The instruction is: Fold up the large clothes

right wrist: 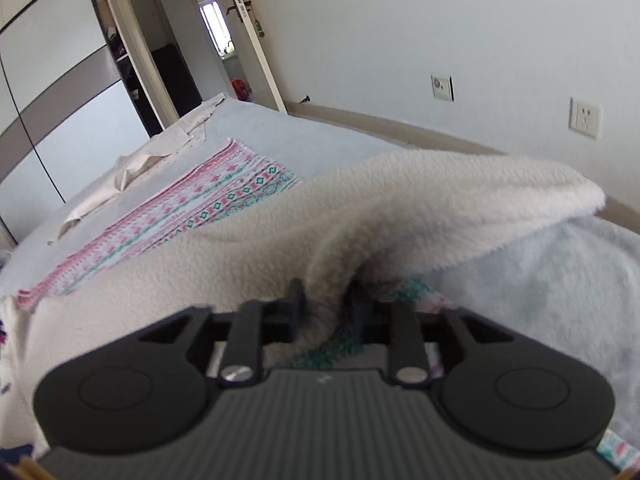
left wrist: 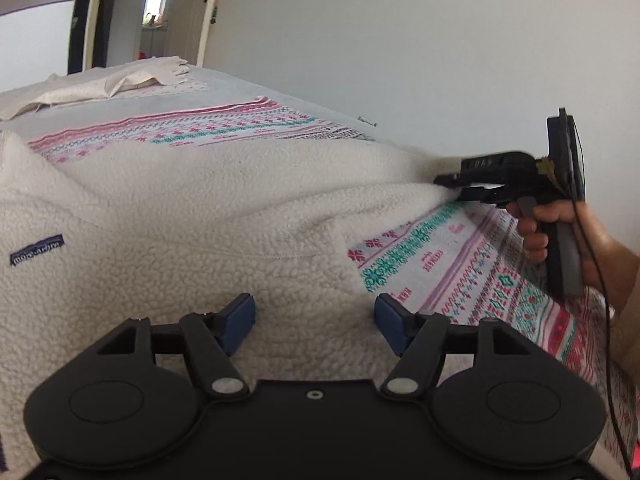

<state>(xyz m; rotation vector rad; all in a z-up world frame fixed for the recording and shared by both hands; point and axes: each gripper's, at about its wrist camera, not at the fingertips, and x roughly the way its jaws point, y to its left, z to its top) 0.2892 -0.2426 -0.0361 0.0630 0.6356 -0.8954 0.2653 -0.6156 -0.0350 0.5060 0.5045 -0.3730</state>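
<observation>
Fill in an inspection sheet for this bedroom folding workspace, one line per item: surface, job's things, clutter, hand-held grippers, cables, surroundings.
Surface: bed with a pale blue cover, partly overlaid by a patterned pink and green blanket.
Job's things: cream fleece garment spread across the blanket, one edge lifted.
Clutter: crumpled cream sheet at the far end of the bed.
Hand-held grippers: left hand-held gripper open over the fleece, pads not pressing; right hand-held gripper has a bunch of fleece between its fingers, grip unclear.
Cables: black cable hanging from the right tool.
Surroundings: white wall, wall socket, open door, wardrobe.
</observation>
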